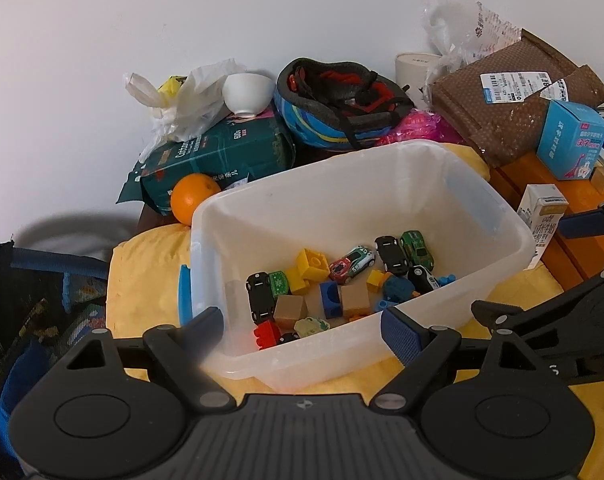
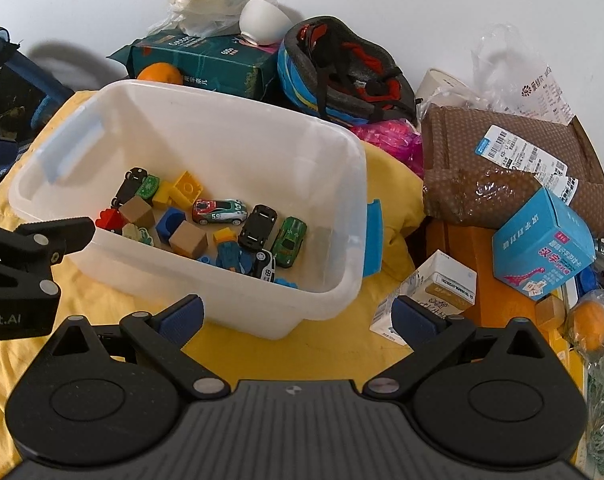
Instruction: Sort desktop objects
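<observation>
Already the toy cars and blocks (image 2: 222, 216) lie in the clear bin (image 1: 381, 344) on the yellow cloth, both tongs (image 1: 307, 330) (image 2: 298, 312) apart and empty near it, while a milk carton (image 2: 425, 292) and boxes at right seem unsorted.

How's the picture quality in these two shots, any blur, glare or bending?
Left wrist view: left finger smeared and soft, the bin sharp, straight edges bowed by the fisheye, dark corners. Right wrist view: mostly sharp, even indoor light, small glare on the brown parcel's tape, same barrel bending.
</observation>
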Motion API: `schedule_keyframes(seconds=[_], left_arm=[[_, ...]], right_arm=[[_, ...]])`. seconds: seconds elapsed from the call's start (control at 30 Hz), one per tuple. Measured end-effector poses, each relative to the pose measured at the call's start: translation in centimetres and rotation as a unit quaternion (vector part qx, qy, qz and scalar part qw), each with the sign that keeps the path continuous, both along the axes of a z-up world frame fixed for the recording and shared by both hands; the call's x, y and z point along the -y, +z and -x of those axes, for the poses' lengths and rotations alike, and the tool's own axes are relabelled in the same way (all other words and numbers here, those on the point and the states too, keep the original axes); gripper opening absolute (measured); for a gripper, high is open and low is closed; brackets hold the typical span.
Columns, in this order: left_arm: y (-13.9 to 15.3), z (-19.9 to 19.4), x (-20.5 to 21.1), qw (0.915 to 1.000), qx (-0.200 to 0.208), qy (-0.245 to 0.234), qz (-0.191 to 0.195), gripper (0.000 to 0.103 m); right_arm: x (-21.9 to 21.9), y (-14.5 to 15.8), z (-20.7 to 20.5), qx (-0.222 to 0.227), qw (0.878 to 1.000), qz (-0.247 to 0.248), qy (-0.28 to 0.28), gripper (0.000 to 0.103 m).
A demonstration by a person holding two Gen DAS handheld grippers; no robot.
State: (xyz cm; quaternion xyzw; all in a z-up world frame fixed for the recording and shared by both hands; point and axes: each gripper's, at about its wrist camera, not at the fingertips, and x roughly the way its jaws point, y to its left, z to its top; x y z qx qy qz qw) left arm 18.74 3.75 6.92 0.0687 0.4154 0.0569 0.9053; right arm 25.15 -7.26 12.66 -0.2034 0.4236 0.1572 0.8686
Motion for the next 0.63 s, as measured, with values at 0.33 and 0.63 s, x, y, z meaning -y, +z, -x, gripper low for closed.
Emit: schedule_keyframes(seconds=[0.33,0.63], left_arm=[[-0.31,-0.15,-0.78,0.9998,-0.006,0.017,0.003,0.088],[-0.30,-0.17,-0.74,0.9999,-0.005,0.003,0.010,0.088]], right_arm=[[-0.25,0.06,0.07,-0.004,1.000,-0.010,-0.003,0.103],[-0.24,0.03,-0.06,-0.001,1.000,-0.014,-0.006,0.103]])
